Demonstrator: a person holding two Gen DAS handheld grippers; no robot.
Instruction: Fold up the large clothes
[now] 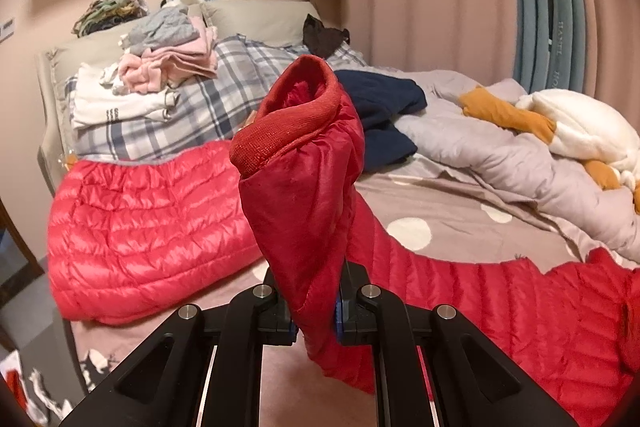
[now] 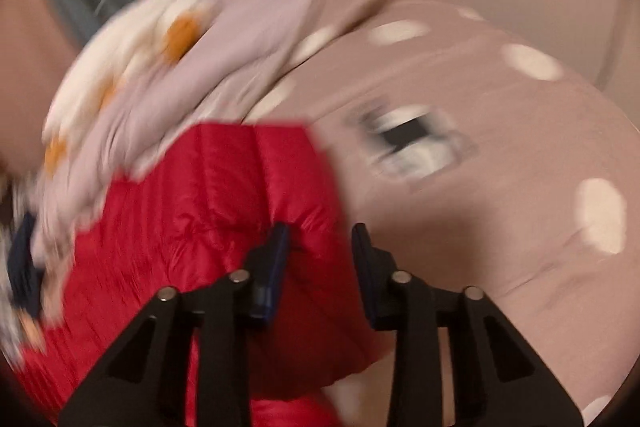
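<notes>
A red quilted down jacket [image 1: 152, 223] lies spread across the bed. My left gripper [image 1: 316, 307] is shut on one of its sleeves [image 1: 304, 187], which stands up in front of the camera with the knitted cuff [image 1: 288, 123] on top. The right wrist view is blurred. There my right gripper [image 2: 320, 231] hangs just over the jacket's [image 2: 200, 211] edge. Its fingers stand apart, red fabric lies between them, and the pads do not press on it.
The bed has a pink sheet with white dots [image 2: 500, 195]. On it lie a stack of folded clothes [image 1: 160, 67], a plaid pillow [image 1: 216, 107], a navy garment [image 1: 384, 107], a grey duvet [image 1: 500, 155] and a white and orange plush [image 1: 580, 131]. Curtains hang behind.
</notes>
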